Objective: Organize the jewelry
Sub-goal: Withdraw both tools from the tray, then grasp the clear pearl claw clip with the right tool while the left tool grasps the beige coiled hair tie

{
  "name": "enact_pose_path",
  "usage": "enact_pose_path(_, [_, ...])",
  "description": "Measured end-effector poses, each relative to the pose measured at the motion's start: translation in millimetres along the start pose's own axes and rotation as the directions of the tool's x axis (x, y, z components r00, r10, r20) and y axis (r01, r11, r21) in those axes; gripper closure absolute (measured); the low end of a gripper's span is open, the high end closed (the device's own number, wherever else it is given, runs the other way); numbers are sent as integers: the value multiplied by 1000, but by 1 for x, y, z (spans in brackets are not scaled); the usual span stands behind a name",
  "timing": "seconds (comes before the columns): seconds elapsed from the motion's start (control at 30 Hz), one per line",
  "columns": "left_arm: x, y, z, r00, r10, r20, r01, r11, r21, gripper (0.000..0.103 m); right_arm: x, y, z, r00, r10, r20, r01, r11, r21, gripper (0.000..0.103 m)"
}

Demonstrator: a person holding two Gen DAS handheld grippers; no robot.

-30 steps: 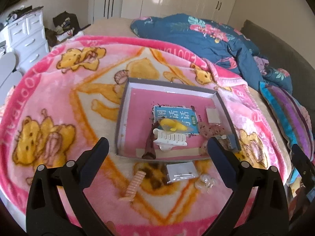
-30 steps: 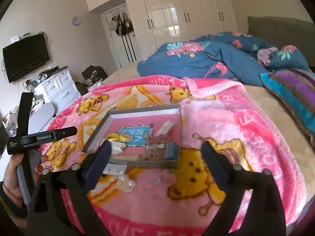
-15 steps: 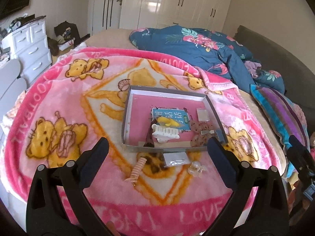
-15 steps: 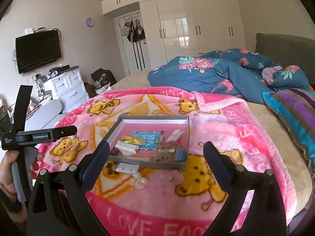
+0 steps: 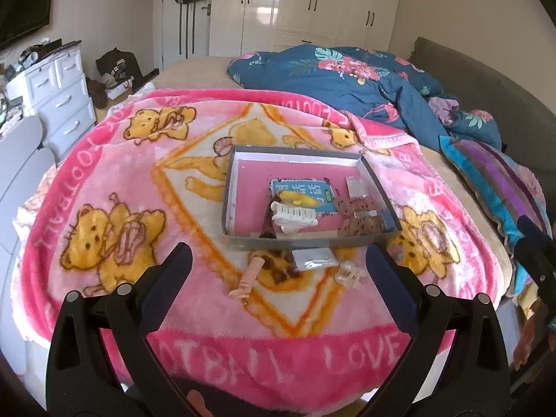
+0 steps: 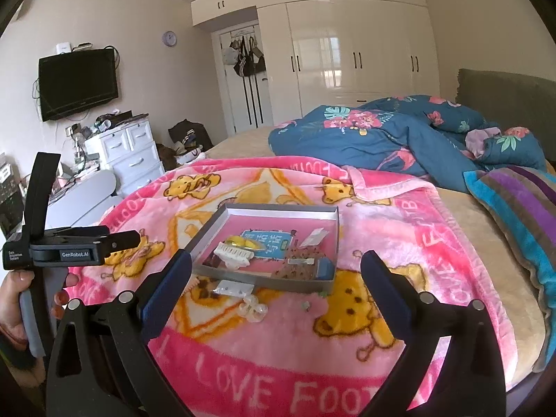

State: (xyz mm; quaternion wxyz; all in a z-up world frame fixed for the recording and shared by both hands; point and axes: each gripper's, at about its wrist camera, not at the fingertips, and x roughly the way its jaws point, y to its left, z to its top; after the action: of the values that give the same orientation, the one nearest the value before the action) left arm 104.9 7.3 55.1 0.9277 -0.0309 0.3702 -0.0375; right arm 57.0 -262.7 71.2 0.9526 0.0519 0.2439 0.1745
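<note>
Four loose pieces lie on the pink teddy-bear blanket [image 5: 104, 180] just near of the shallow grey cardboard box [image 5: 227, 187]: a peach spiral hair tie [image 5: 248, 276], a clear packet [image 5: 314, 259], a transparent claw clip [image 5: 349, 274] and a tiny item too small to identify [image 6: 305, 305]. Inside the box, a white claw clip [image 5: 293, 213] partly covers one blue card [image 5: 302, 194], beside brown speckled fabric [image 5: 358, 215]. Left gripper [image 5: 276, 260] and right gripper [image 6: 276, 264] hover with fingers spread wide, empty.

Both wrist cameras are looking forward from the bed's foot. They are sharing the tray [image 5: 239, 239] [image 6: 259, 279], seen from well back.
</note>
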Motion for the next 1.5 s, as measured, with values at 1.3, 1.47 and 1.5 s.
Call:
enact_pose_path(1.3, [73,21,-67,973,77,-218,-75,997,19,9,74,33,-76,971,40,-234,-67,992,-109,6])
enact_pose_path(1.47, [81,22,-67,969,91,-230,-88,996,22,9,86,36,-80,966,46,-254,-78,990,-115,6])
enact_pose_path(1.5, [84,23,-67,968,94,-234,-92,996,22,9,89,36,-81,965,47,-257,-79,990,-117,6])
